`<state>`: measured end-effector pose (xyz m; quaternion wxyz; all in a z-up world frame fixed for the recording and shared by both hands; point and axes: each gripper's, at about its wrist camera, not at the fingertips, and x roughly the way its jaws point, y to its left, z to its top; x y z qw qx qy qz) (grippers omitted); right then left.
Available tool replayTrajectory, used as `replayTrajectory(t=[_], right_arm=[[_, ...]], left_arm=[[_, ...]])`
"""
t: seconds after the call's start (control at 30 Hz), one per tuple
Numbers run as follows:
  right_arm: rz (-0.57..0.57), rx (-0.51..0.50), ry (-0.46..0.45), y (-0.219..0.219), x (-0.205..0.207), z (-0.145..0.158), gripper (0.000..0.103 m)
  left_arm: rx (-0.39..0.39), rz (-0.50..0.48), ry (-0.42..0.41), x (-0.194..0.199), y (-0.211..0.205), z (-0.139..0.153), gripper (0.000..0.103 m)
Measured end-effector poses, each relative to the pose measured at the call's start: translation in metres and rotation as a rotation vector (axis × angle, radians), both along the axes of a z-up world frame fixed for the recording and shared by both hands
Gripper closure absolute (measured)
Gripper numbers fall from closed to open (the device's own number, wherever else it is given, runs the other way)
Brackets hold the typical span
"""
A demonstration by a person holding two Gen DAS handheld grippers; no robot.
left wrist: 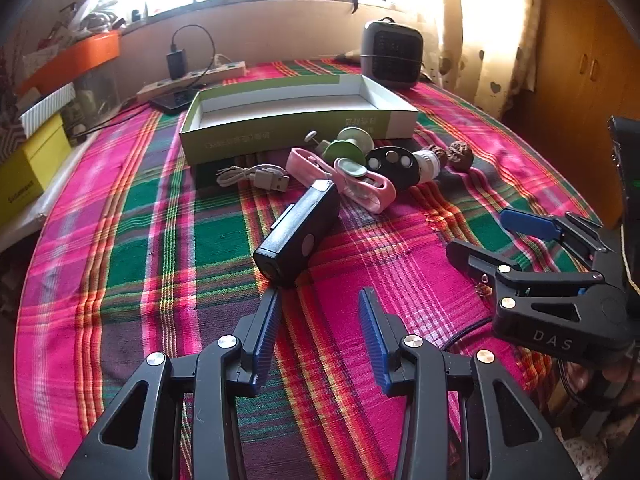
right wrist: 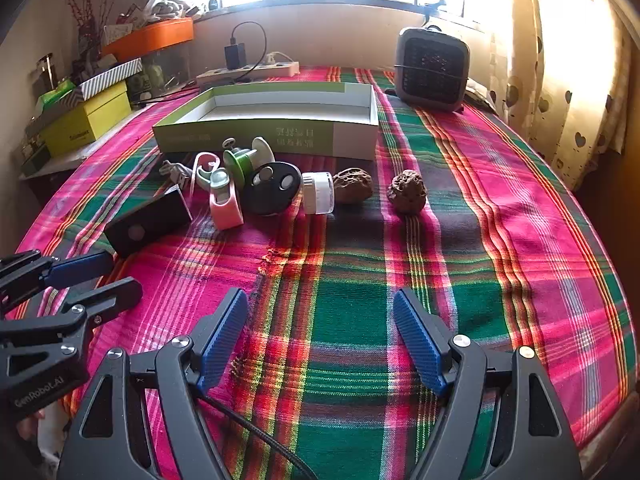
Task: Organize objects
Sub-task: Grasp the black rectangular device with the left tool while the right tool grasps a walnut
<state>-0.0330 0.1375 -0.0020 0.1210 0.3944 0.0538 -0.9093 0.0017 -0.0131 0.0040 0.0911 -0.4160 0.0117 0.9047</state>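
A shallow green-and-white box (left wrist: pixel 296 120) (right wrist: pixel 272 120) lies open and empty on the plaid tablecloth. In front of it lie a black rectangular device (left wrist: pixel 298 234) (right wrist: pixel 150 220), a white USB cable (left wrist: pixel 256 176), pink clips (left wrist: pixel 366 188) (right wrist: pixel 226 204), a green spool (left wrist: pixel 344 152) (right wrist: pixel 240 162), a black oval disc (left wrist: pixel 392 166) (right wrist: pixel 272 188), a white cap (right wrist: pixel 318 192) and two walnuts (right wrist: pixel 352 186) (right wrist: pixel 406 192). My left gripper (left wrist: pixel 320 304) (right wrist: pixel 100 276) is open, just short of the black device. My right gripper (right wrist: pixel 320 308) (left wrist: pixel 476 232) is open and empty over bare cloth.
A grey heater (left wrist: pixel 392 54) (right wrist: pixel 434 68) stands behind the box at right. A power strip with a charger (left wrist: pixel 192 74) (right wrist: pixel 248 68) lies at the back. Yellow and striped boxes (right wrist: pixel 92 114) and an orange tray (right wrist: pixel 156 36) are stacked at the left edge. Curtains (right wrist: pixel 560 72) hang at right.
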Motion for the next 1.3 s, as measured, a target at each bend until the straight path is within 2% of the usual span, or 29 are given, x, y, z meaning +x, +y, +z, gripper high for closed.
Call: replayTrajectory(t=[0.27, 0.4, 0.6, 0.73, 0.9, 1.03, 1.13, 1.3], right_arm=[[0.051, -0.006, 0.015, 0.003, 0.000, -0.001, 0.027], [0.079, -0.028, 0.000, 0.007, -0.003, 0.001, 0.027], [0.035, -0.095, 0.033, 0.027, -0.010, 0.010, 0.027], [0.003, -0.041, 0.047, 0.034, -0.021, 0.015, 0.027], [-0.026, -0.020, 0.060, 0.046, -0.041, 0.022, 0.027], [-0.038, -0.026, 0.034, 0.052, -0.056, 0.020, 0.028], [-0.044, -0.018, 0.008, 0.053, -0.069, 0.019, 0.038], [-0.036, 0.002, -0.005, 0.052, -0.080, 0.018, 0.040]], left_arm=[[0.038, 0.003, 0.033, -0.001, -0.019, 0.010, 0.065], [0.023, -0.016, 0.053, -0.008, -0.022, 0.014, 0.065], [0.027, -0.048, 0.034, -0.024, -0.021, 0.011, 0.065], [-0.004, -0.056, 0.036, -0.033, -0.019, 0.009, 0.065], [-0.013, -0.048, 0.023, -0.041, -0.019, 0.005, 0.065], [-0.031, -0.046, 0.003, -0.048, -0.018, 0.000, 0.065], [-0.032, -0.040, 0.002, -0.051, -0.018, -0.001, 0.065], [-0.044, -0.030, 0.004, -0.058, -0.017, -0.001, 0.065]])
